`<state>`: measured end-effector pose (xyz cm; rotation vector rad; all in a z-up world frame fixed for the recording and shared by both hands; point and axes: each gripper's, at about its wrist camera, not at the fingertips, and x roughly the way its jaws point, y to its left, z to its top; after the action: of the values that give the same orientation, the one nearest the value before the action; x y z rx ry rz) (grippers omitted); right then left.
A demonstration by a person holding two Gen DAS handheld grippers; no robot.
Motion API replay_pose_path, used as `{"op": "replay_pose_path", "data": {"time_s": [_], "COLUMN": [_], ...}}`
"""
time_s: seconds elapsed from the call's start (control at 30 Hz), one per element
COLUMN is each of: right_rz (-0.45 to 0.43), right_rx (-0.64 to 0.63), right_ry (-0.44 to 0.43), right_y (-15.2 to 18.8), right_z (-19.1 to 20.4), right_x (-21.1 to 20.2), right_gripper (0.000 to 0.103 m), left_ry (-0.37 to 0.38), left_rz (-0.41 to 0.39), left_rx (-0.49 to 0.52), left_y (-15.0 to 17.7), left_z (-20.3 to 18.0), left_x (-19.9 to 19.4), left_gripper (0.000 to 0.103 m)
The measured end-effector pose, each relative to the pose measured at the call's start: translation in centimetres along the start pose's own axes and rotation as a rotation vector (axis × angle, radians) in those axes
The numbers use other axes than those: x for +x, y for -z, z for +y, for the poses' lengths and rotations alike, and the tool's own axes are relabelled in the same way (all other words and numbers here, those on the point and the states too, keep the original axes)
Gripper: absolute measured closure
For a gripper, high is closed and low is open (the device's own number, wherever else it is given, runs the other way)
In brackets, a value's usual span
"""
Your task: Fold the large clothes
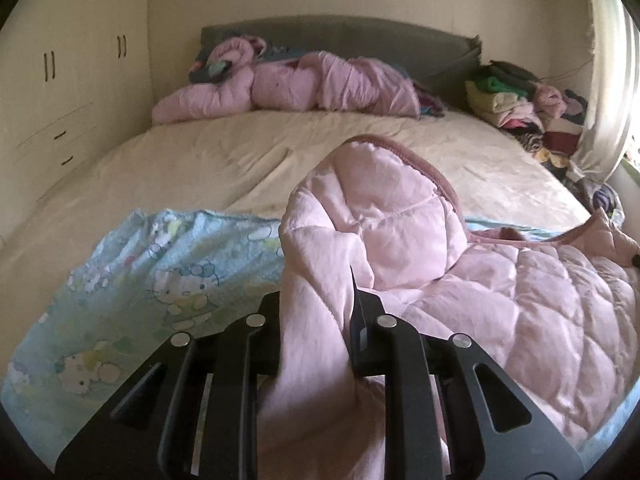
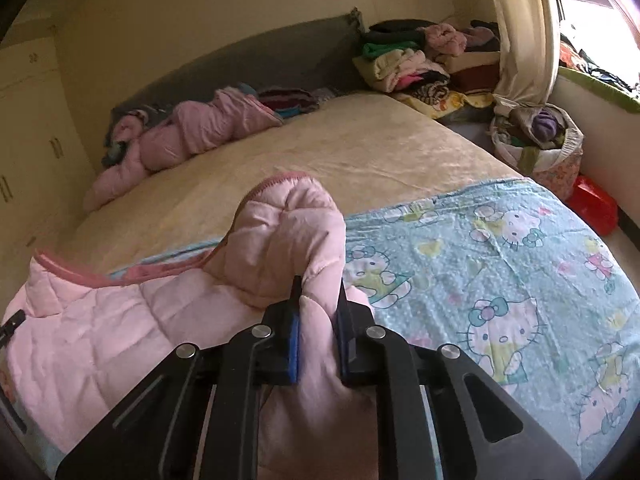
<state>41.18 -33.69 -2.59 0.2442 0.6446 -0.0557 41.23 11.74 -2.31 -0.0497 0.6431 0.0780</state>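
A pink quilted blanket (image 1: 500,292) lies on the near part of the bed, over a light blue cartoon-print sheet (image 1: 160,276). My left gripper (image 1: 316,300) is shut on a bunched corner of this blanket, which rises in a hump above the fingers. In the right wrist view the same pink blanket (image 2: 100,320) spreads to the left, and my right gripper (image 2: 318,300) is shut on another raised corner of it. The blue sheet (image 2: 500,280) stretches to the right. Both corners hide the fingertips partly.
The cream mattress (image 1: 224,164) runs back to a grey headboard (image 1: 340,36), where another pink quilt (image 1: 304,84) is heaped. Stacked clothes (image 2: 420,60) sit at the far right corner. A full laundry bag (image 2: 540,140), a red item (image 2: 592,204) and a curtain (image 2: 524,32) stand right of the bed. Wardrobes (image 1: 60,80) line the left.
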Motion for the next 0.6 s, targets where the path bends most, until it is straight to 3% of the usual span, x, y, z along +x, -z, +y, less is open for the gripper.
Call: {"op": "replay_pose_path", "data": {"time_s": [0.3,0.6], "right_rz": [0.097,0.171], "right_rx": [-0.053,-0.069], "right_ry": [0.101,0.154], "right_y": [2.1,3.6], "right_z": [-0.3,-0.5], "right_x": [5.5,8.6], "right_gripper": [0.09,0.087], "left_ry": [-0.054,-0.06], "left_rz": [0.133,0.166], "left_rx": [0.025,0.022], "left_y": [1.8,2.7], "left_z": [0.1,0.2], "left_x": [6.0,7.7], "left_gripper": [0.086,0.082]}}
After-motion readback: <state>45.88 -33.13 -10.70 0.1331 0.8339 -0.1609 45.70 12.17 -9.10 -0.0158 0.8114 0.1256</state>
